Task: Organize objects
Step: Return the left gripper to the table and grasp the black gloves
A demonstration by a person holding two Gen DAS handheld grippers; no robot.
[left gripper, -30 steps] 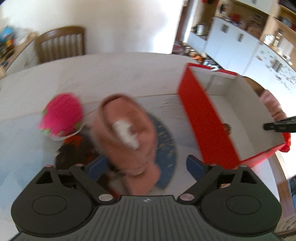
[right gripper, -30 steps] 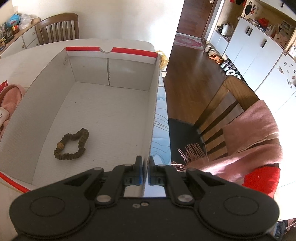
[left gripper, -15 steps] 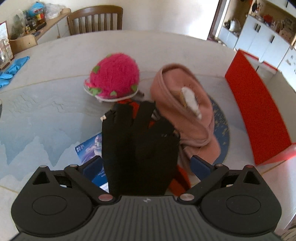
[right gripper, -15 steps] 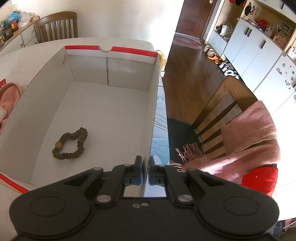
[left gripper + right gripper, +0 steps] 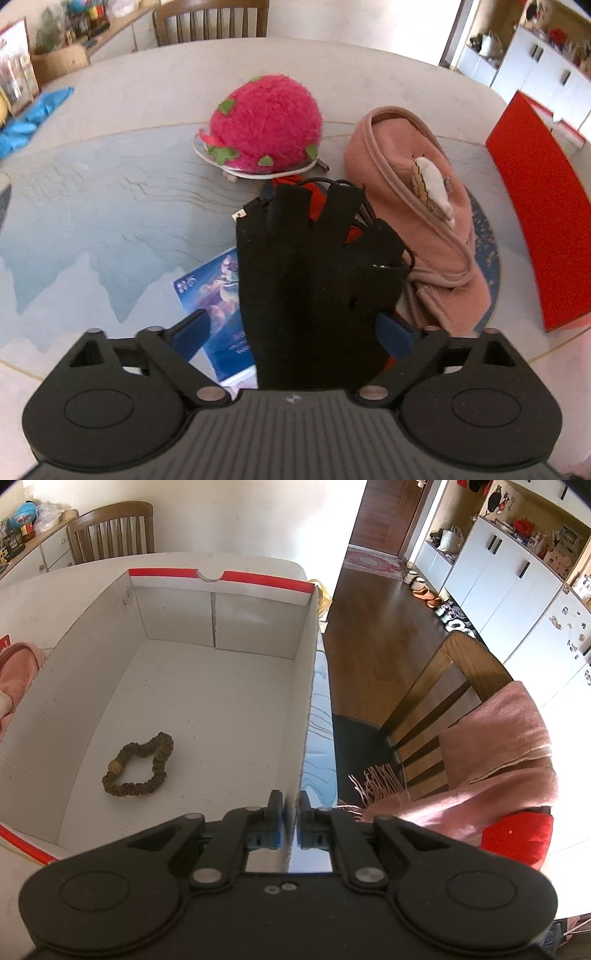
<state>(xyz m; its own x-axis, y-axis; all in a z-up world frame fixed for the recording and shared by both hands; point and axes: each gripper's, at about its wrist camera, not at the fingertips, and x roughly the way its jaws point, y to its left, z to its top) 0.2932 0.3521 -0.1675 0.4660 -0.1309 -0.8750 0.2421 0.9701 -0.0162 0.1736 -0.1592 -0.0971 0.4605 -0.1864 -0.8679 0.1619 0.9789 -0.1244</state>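
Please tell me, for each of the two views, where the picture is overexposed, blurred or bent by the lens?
Left wrist view: the wall and doorway at the top are washed out; the red box looks soft at the edge; the table rim curves from fisheye distortion; the black glove is fairly sharp. Right wrist view: sharp overall; the far wall is blown out white; the box wall bows; sunlight glares on the wooden floor.

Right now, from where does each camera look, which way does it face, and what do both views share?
Left wrist: sits on the left gripper, looks down at the table; a black glove lies between its closing fingers, pink hat beyond.
Right wrist: sits on the right gripper, looks down along the box wall pinched in its fingers; scrunchie inside.
Shared: the red box and the peach hat.
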